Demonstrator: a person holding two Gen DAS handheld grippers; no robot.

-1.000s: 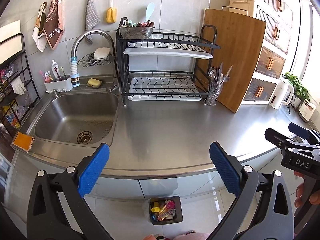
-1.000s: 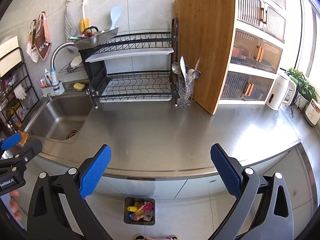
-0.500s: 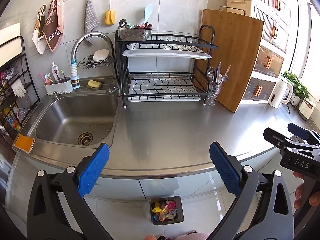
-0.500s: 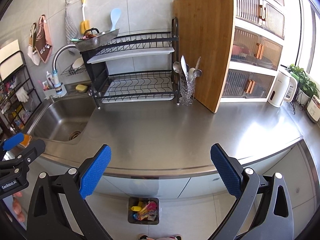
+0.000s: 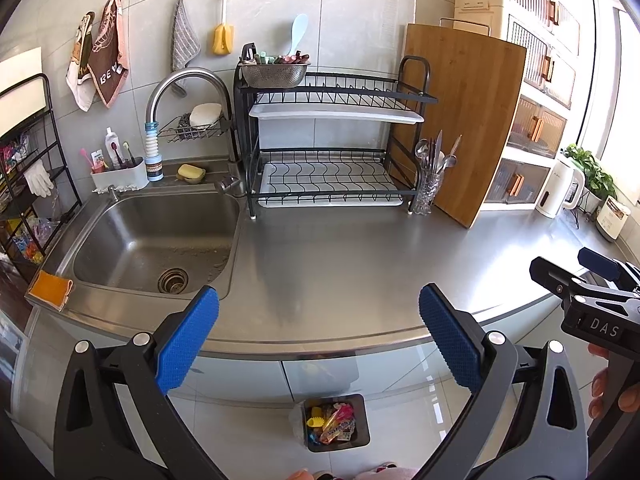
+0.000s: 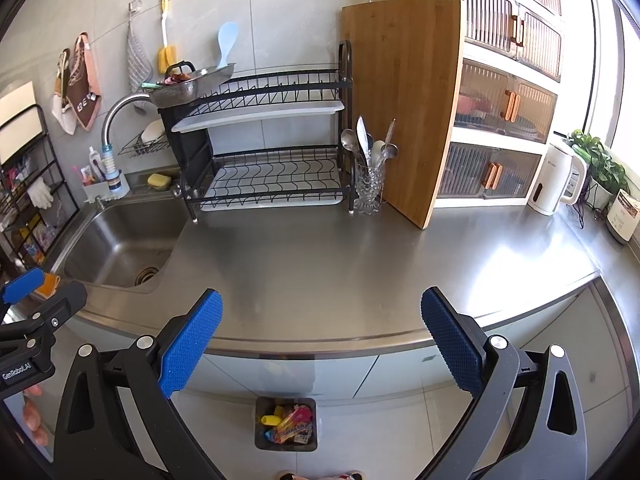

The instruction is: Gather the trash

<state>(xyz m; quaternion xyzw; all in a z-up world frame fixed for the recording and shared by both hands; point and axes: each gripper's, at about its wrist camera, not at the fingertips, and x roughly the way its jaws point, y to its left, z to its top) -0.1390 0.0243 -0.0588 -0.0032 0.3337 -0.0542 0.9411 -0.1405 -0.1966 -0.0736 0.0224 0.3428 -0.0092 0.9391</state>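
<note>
Both grippers hang side by side above the near edge of a steel counter (image 5: pixel 360 264), each spread wide with nothing between the blue pads. Left gripper (image 5: pixel 318 338) sits over the stretch just right of the sink (image 5: pixel 132 240); right gripper (image 6: pixel 320 340) farther right, and its black tip also shows at the right margin of the left wrist view. Trash bin (image 6: pixel 285 424), small and dark, stands on the tiled floor below the counter's near edge, between the two grippers, and holds colourful wrappers and a yellow item. Far side of the counter: two-tier black dish rack (image 5: pixel 328 148) with a metal colander (image 5: pixel 275 73) on its top left corner, glass cutlery holder (image 5: pixel 429 196) just right of the rack, tall wooden cutting board (image 5: pixel 468 120) leaning upright behind it. White kettle (image 6: pixel 554 182) far right. Orange cloth (image 5: pixel 50 289) on the sink's near left rim.
</note>
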